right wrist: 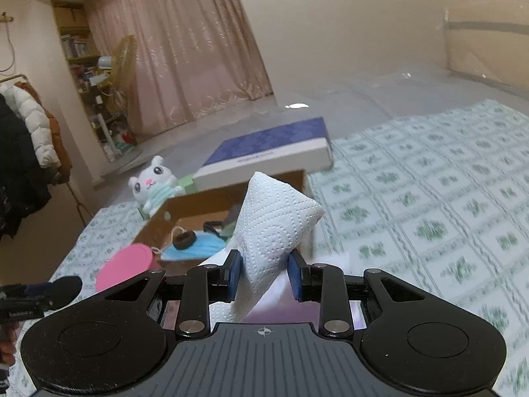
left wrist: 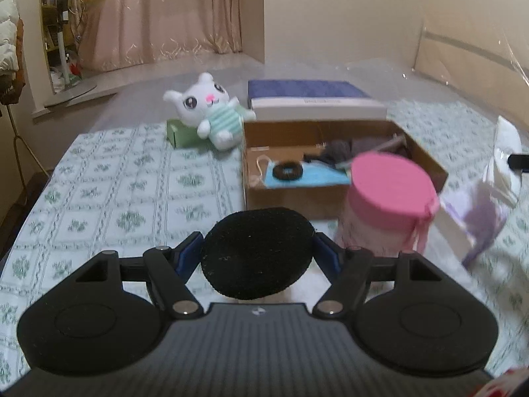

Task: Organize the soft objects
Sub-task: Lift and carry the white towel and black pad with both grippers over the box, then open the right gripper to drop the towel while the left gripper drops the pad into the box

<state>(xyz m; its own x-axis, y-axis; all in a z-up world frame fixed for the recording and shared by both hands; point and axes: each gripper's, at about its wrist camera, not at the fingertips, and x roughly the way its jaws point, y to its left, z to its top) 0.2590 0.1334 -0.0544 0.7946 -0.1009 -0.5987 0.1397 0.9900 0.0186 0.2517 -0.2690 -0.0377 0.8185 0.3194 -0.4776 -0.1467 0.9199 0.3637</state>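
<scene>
My left gripper (left wrist: 258, 248) is shut on a round black foam puff (left wrist: 258, 258), pinched at both sides above the patterned bedsheet (left wrist: 125, 198). In the right wrist view that puff (right wrist: 67, 286) shows at the lower left. My right gripper (right wrist: 264, 261) is shut on a white embossed paper tissue (right wrist: 277, 218) that stands up between the pads. Ahead lies an open cardboard box (left wrist: 426, 155) holding a blue face mask (left wrist: 314, 178), a black hair ring (left wrist: 287, 170) and dark cloth. A white plush animal (left wrist: 211, 112) leans on a green carton (left wrist: 182, 132) left of the box.
A pink round lidded box (left wrist: 390, 192) stands close in front of the cardboard box, just right of my left gripper. A blue-topped flat case (left wrist: 307, 96) rests on the box's far edge. A pale purple pack (left wrist: 476, 218) lies at the right. Coats (right wrist: 29, 139) hang at the left.
</scene>
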